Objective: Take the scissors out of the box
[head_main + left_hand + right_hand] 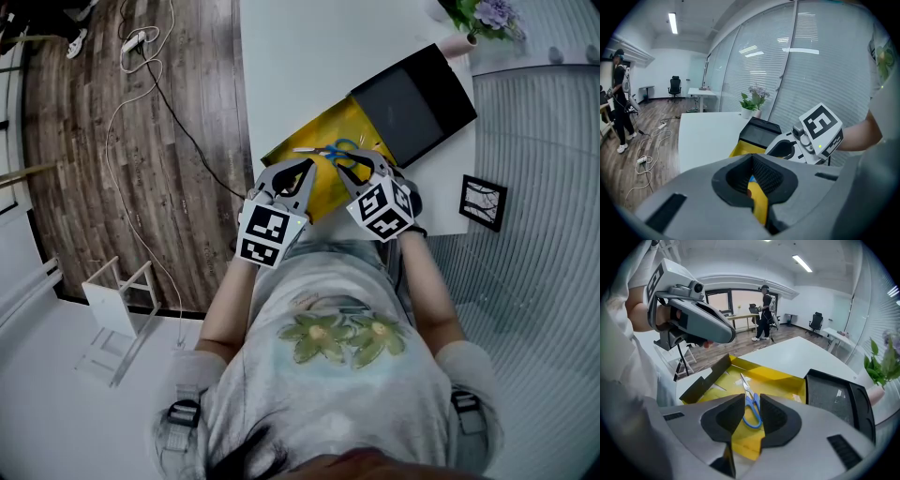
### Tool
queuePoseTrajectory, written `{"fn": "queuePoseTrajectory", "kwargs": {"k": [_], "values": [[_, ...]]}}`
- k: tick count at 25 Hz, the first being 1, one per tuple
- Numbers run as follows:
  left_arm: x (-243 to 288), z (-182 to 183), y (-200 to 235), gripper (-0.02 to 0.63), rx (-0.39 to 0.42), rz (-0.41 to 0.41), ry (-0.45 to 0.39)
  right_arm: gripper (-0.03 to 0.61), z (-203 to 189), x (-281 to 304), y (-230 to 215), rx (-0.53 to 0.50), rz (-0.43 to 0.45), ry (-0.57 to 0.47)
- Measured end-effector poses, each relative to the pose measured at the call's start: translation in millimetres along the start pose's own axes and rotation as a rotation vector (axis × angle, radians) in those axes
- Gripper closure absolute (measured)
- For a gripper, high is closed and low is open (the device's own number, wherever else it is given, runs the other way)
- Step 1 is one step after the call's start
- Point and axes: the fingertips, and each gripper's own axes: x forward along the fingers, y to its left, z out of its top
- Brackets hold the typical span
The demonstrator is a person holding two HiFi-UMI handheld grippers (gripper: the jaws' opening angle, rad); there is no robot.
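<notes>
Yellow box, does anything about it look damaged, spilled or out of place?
Nothing stands out. The yellow box lies open on the table, blue-handled scissors flat inside, black lid beside it.

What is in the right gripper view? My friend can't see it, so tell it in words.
The right gripper has its two grey jaws apart, aimed at blue-handled scissors lying flat in an open yellow box on a white table. The left gripper shows at the upper left, and a black lid lies to the right.
</notes>
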Motion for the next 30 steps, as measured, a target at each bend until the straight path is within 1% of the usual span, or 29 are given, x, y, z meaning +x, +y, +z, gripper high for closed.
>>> {"fn": "queuePoseTrajectory", "kwargs": {"k": [16,30], "values": [[3.3,-6.6,4.2,0.607,-0.008,0.010,0.021,0.503,-12.5,20.4,-3.8,-0.065,-0.005,0.073],[3.5,-10.0,9.3,0.607,-0.033,0.011,0.028,0.503,-21.8,34.4,-2.4,-0.118,0.010,0.138]]}}
